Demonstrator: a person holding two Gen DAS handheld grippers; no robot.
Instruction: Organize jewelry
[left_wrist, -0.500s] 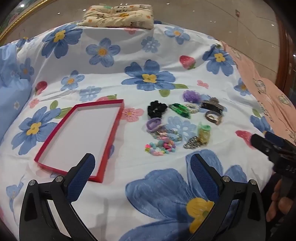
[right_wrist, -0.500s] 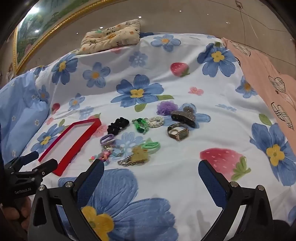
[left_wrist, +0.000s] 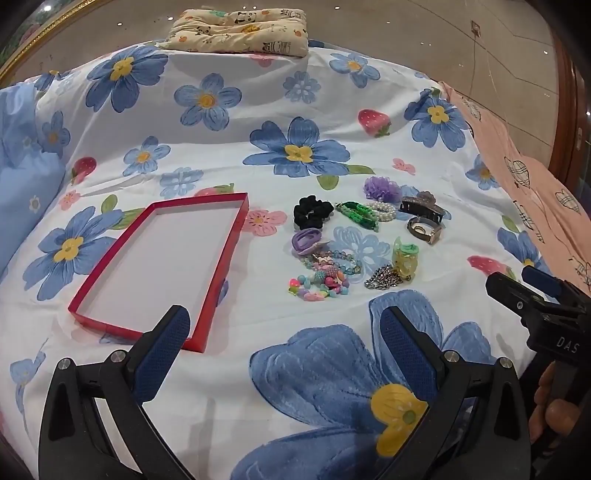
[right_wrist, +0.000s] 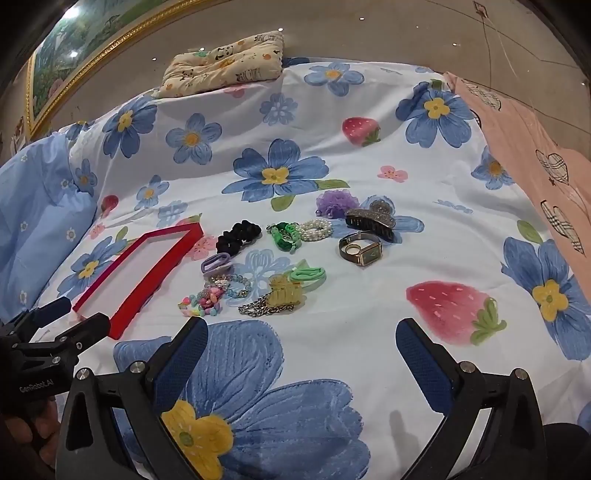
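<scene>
Both the left gripper and right gripper gape wide above the bed, unchanged; tray beside jewelry.

A bed under a white sheet printed with blue flowers carries a shallow red tray at left. Just right of it lies a cluster of jewelry and hair ties. A small panda-print pillow sits at the far edge.
</scene>
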